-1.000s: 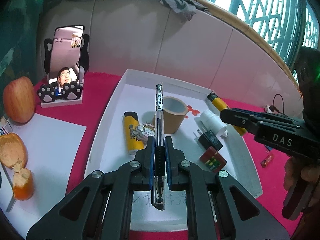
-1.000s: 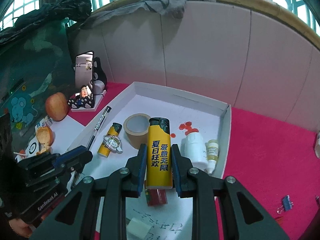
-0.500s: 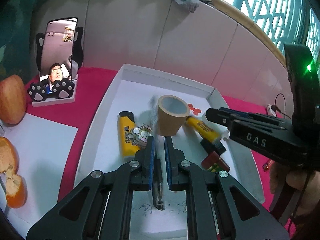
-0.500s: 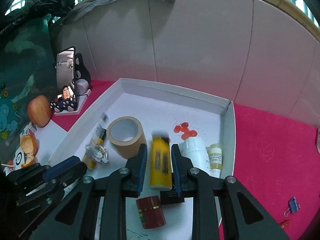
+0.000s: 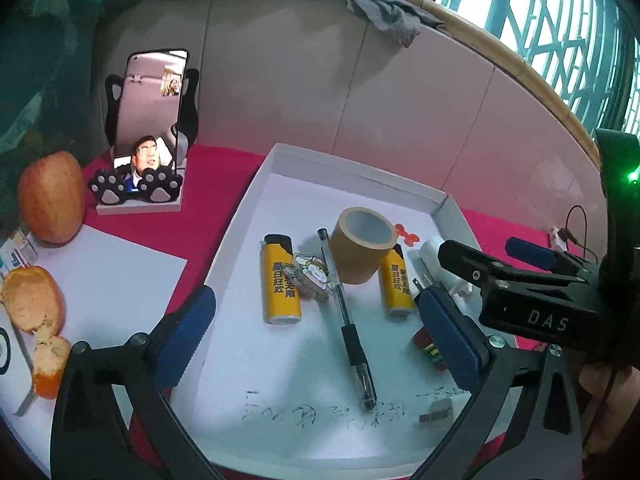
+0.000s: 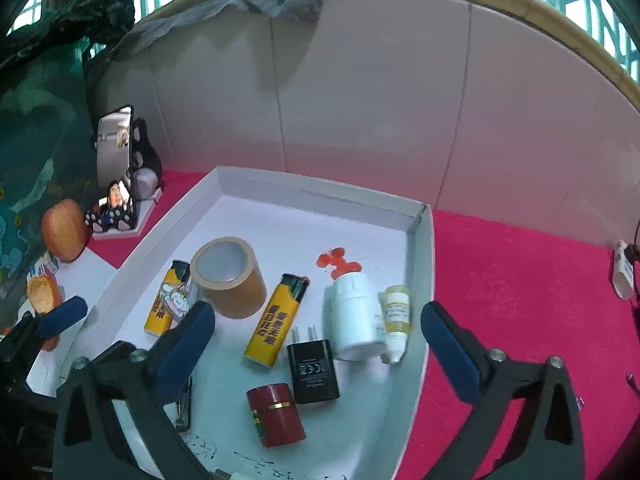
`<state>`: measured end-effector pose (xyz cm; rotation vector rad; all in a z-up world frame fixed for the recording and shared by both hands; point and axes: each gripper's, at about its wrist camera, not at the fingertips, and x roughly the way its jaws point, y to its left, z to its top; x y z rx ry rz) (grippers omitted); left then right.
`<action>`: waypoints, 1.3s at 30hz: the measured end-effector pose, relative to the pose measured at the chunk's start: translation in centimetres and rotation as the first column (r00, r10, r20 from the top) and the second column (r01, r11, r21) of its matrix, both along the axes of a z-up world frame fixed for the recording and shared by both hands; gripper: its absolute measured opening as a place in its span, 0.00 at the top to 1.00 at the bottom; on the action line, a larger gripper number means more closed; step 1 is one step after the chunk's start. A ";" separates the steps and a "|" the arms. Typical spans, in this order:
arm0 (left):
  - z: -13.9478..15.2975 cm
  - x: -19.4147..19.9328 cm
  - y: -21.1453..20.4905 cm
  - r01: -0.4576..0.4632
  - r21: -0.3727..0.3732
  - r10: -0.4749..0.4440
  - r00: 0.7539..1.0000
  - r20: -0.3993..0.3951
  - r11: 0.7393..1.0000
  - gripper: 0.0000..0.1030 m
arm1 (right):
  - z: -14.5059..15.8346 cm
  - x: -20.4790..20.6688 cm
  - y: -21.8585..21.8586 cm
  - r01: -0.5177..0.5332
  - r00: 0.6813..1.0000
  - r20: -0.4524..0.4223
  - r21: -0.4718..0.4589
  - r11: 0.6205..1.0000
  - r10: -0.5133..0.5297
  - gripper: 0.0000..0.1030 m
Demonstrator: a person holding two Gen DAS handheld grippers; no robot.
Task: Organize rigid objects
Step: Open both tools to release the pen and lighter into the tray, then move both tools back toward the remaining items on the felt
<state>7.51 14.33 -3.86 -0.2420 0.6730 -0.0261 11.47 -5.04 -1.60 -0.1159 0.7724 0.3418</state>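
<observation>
Pen [image 5: 347, 322] flat in tray [image 5: 256, 184], tip toward camera; both tools just spread wide, empty

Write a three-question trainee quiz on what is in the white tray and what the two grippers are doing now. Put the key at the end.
1. True or false: the pen is clamped in the left gripper.
2. Which thing lies against the white bottle, on the side nearer the tray's right wall? A) small dropper bottle B) tape roll C) red cylinder
3. Fill in: the number of yellow lighters in the tray is ___.

Key: 1 false, both grippers have just opened and the pen lies loose on the tray floor; 2 A; 3 two, one beside the black charger plug, one left of the tape roll.
</observation>
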 end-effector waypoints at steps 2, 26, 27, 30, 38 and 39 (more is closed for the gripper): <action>0.3 -0.2 -0.2 0.001 0.007 -0.001 1.000 0.007 1.000 0.00 | 0.0 -0.1 -0.3 0.010 1.000 -0.004 0.005 1.000 -0.010 0.00; 2.3 -1.6 -4.5 0.063 0.107 -0.065 0.998 0.015 0.992 0.00 | 1.2 -0.9 -4.7 0.086 0.996 -0.003 0.060 0.994 -0.086 0.00; 2.4 -1.7 -4.8 0.070 0.112 -0.072 0.997 0.015 0.991 0.00 | 1.3 -1.0 -5.0 0.091 0.996 0.000 0.063 0.994 -0.091 0.00; 2.6 -1.8 -5.9 0.089 0.129 -0.092 0.996 0.017 0.988 0.00 | 1.5 -1.1 -6.5 0.108 0.994 0.008 0.080 0.991 -0.109 0.00; 3.1 -2.4 -9.4 0.203 0.167 -0.212 0.977 0.036 0.965 0.00 | 1.5 -0.8 -12.6 0.114 0.993 0.018 0.103 0.988 -0.117 0.00; 3.1 -2.6 -9.8 0.223 0.168 -0.232 0.972 0.038 0.960 0.00 | 1.5 -0.6 -13.9 0.120 0.992 0.020 0.101 0.988 -0.123 0.00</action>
